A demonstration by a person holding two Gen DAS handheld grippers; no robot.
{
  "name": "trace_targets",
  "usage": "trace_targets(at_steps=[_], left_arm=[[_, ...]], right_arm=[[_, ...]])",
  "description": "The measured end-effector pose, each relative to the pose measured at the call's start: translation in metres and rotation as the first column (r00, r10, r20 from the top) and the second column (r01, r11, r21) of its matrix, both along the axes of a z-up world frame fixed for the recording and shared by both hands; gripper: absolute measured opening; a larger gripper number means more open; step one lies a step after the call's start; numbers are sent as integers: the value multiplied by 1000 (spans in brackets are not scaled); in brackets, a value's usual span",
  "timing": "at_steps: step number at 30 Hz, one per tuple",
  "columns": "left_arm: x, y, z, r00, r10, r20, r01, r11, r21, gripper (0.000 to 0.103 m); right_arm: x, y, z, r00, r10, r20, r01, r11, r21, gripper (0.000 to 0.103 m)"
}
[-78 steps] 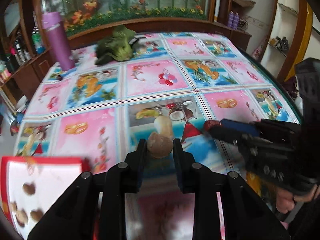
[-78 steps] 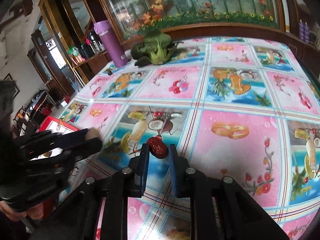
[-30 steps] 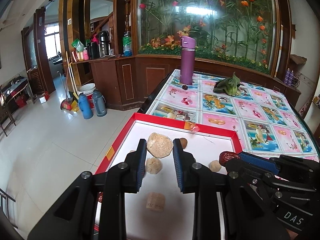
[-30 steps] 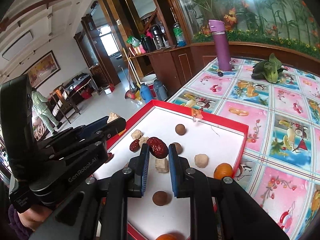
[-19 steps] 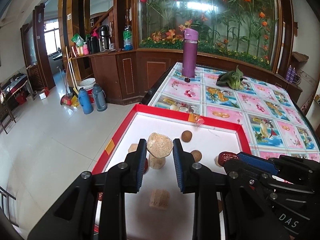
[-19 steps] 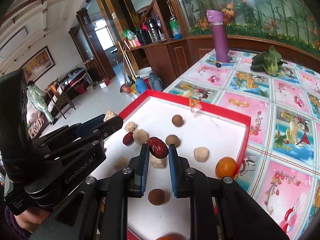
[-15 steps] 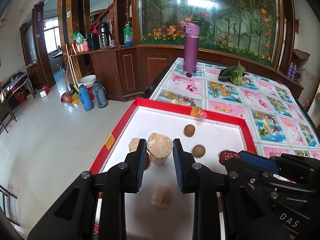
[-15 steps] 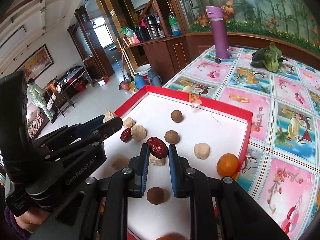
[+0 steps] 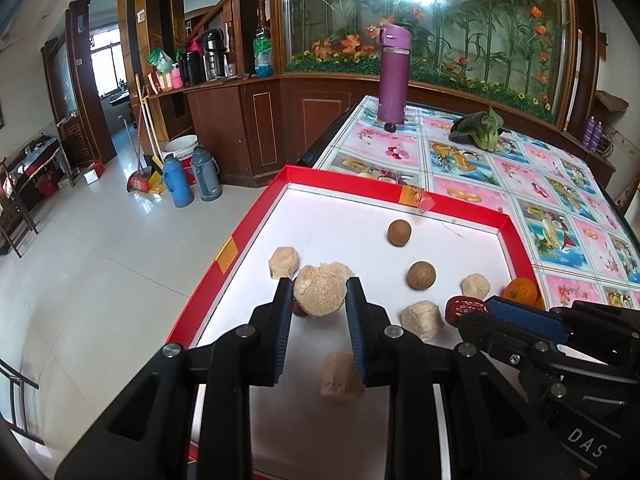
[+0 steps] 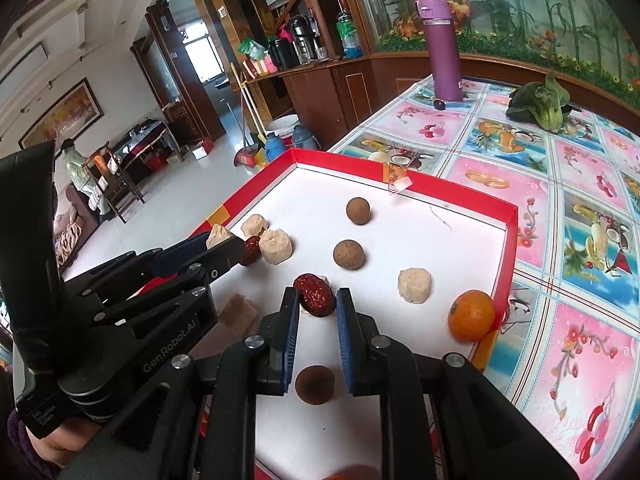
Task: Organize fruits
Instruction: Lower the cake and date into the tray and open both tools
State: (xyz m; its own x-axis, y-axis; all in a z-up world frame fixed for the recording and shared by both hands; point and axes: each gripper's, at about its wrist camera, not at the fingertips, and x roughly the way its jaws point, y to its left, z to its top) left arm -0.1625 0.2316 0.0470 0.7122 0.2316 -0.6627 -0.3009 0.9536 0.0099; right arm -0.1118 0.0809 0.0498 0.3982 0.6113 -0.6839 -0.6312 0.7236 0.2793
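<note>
Now both grippers hover over the red tray [image 9: 256,224]: left gripper [image 9: 319,294] clamps a beige lump [image 9: 320,288], right gripper [image 10: 318,300] a red date [image 10: 315,294]. Lower each onto bare white floor ahead, then release gently.

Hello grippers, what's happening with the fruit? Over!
Left gripper shut on beige lump. Right gripper shut on red date. Both over red tray. Nothing blocking.
</note>
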Motion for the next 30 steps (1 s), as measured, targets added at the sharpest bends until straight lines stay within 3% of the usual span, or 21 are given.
trace_targets(at_steps=[25,27,29,30], left_arm=[[10,-4,-20,996,14,-86,-13,1000,6,29],[10,-5,-20,996,15,-90,-15,1000,-1,32],[9,-8,-17,996,20,-89,-19,1000,11,47],[7,-9,-16,996,24,-83,-23,1000,13,50]], right_arm=[[9,-3,-18,999,-42,-21,41,996,-83,18],[9,-8,-16,998,-53,-16,51,995,-83,18],[8,-11,-12,998,-63,-6,63,995,-75,18],[8,-14,-8,998,-67,1,67,995,-67,18]])
